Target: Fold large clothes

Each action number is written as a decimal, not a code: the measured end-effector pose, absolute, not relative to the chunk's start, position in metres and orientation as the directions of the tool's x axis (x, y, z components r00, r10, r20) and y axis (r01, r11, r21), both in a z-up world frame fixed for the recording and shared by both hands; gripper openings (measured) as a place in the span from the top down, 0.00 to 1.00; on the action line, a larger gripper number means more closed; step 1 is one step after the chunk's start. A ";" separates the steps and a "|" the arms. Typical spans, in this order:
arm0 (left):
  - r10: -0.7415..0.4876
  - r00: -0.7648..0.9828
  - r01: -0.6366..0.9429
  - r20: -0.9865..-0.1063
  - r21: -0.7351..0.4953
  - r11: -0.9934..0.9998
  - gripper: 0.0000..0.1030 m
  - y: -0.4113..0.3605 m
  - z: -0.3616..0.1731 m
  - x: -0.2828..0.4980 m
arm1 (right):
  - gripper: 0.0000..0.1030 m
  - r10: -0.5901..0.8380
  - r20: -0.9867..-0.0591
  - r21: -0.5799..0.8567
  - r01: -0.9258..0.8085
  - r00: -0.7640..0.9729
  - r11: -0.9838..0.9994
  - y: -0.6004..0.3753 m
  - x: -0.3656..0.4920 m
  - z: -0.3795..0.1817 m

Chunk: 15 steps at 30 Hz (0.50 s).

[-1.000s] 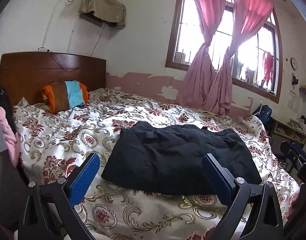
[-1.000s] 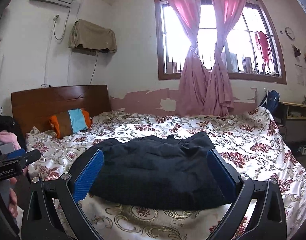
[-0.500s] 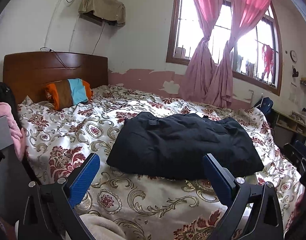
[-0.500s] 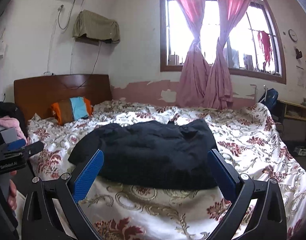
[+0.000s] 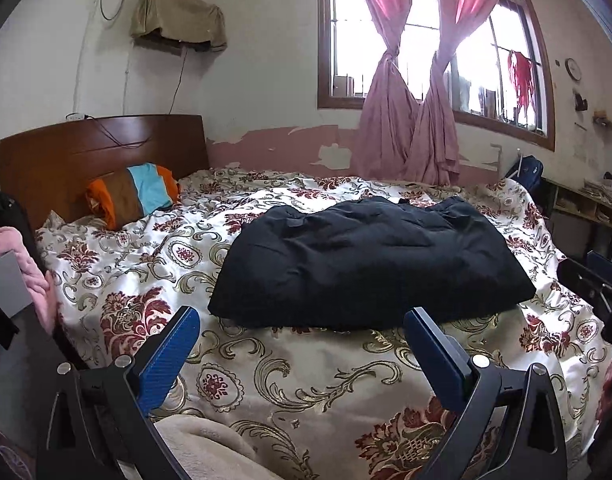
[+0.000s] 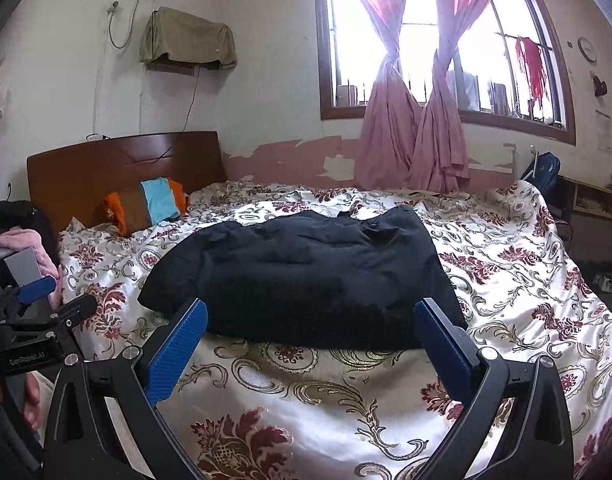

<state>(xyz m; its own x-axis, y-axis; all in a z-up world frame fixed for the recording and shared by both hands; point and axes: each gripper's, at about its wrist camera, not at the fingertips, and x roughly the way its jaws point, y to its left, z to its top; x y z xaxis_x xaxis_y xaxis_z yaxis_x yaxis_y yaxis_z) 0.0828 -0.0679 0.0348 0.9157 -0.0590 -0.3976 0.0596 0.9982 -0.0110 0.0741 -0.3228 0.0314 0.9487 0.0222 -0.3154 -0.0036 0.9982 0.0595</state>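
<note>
Folded garment on the bed, both grippers clear of it

The black garment (image 5: pixel 365 264) lay mid-bed (image 5: pixel 306 380), well apart from the pillow (image 5: pixel 132 194). The left gripper (image 5: pixel 302 354) and right gripper (image 6: pixel 311 344) hovered near it, fingers spread, empty.

Daylit bedroom, backlit, fisheye views.
Light enters through the arched wood-framed window (image 5: pixel 433 40), its panes blown out white; pink translucent curtains (image 6: pixel 409 92) glow; glossy floral satin bedspread (image 5: pixel 306 376) shows sheen; frame corners vignette dark; straight lines bow near edges.
</note>
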 end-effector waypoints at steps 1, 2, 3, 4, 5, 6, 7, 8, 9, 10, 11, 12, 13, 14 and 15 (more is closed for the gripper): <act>-0.065 0.915 0.063 -0.397 -0.020 0.998 0.00 -0.067 0.035 0.082 | 0.02 0.022 -0.316 0.058 -0.003 0.948 0.998 -0.323 0.074 0.031; -0.069 0.915 0.064 -0.397 -0.027 0.998 0.00 -0.066 0.035 0.082 | 0.02 0.021 -0.318 0.056 -0.004 0.948 0.998 -0.323 0.075 0.031; -0.069 0.916 0.061 -0.396 -0.033 0.998 0.00 -0.064 0.036 0.082 | 0.02 0.021 -0.320 0.055 -0.004 0.947 0.998 -0.322 0.075 0.031; -0.067 0.916 0.058 -0.395 -0.035 0.998 0.00 -0.063 0.036 0.081 | 0.02 0.020 -0.321 0.053 -0.003 0.947 0.999 -0.322 0.075 0.031; -0.064 0.916 0.055 -0.395 -0.036 0.998 0.00 -0.062 0.036 0.081 | 0.02 0.020 -0.322 0.052 -0.004 0.946 0.999 -0.322 0.076 0.031; -0.063 0.917 0.052 -0.395 -0.038 0.998 0.00 -0.061 0.036 0.081 | 0.02 0.020 -0.323 0.051 -0.004 0.946 0.999 -0.322 0.076 0.031; -0.064 0.917 0.051 -0.395 -0.042 0.998 0.00 -0.059 0.036 0.082 | 0.02 0.020 -0.323 0.050 -0.004 0.946 0.999 -0.322 0.076 0.031; -0.064 0.916 0.050 -0.395 -0.046 0.998 0.00 -0.058 0.036 0.082 | 0.02 0.021 -0.324 0.049 -0.005 0.946 0.999 -0.322 0.077 0.031; -0.063 0.916 0.047 -0.395 -0.049 0.998 0.00 -0.057 0.036 0.081 | 0.02 0.023 -0.325 0.049 -0.008 0.946 0.999 -0.321 0.077 0.031; -0.062 0.917 0.045 -0.395 -0.050 0.998 0.00 -0.057 0.036 0.082 | 0.02 0.024 -0.326 0.048 -0.009 0.945 0.999 -0.320 0.077 0.031; -0.060 0.917 0.043 -0.395 -0.051 0.998 0.00 -0.056 0.036 0.082 | 0.02 0.025 -0.327 0.046 -0.010 0.945 0.999 -0.320 0.078 0.032; -0.059 0.916 0.042 -0.396 -0.051 0.998 0.00 -0.056 0.036 0.082 | 0.02 0.025 -0.327 0.044 -0.011 0.945 0.999 -0.319 0.078 0.032; -0.059 0.916 0.041 -0.396 -0.053 0.998 0.00 -0.055 0.036 0.082 | 0.02 0.025 -0.326 0.043 -0.012 0.945 0.999 -0.319 0.078 0.032; -0.060 0.916 0.041 -0.396 -0.054 0.998 0.00 -0.055 0.036 0.082 | 0.02 0.025 -0.326 0.042 -0.012 0.945 0.999 -0.318 0.077 0.032; -0.060 0.916 0.042 -0.396 -0.053 0.998 0.00 -0.055 0.036 0.082 | 0.02 0.026 -0.326 0.042 -0.013 0.945 0.999 -0.318 0.078 0.032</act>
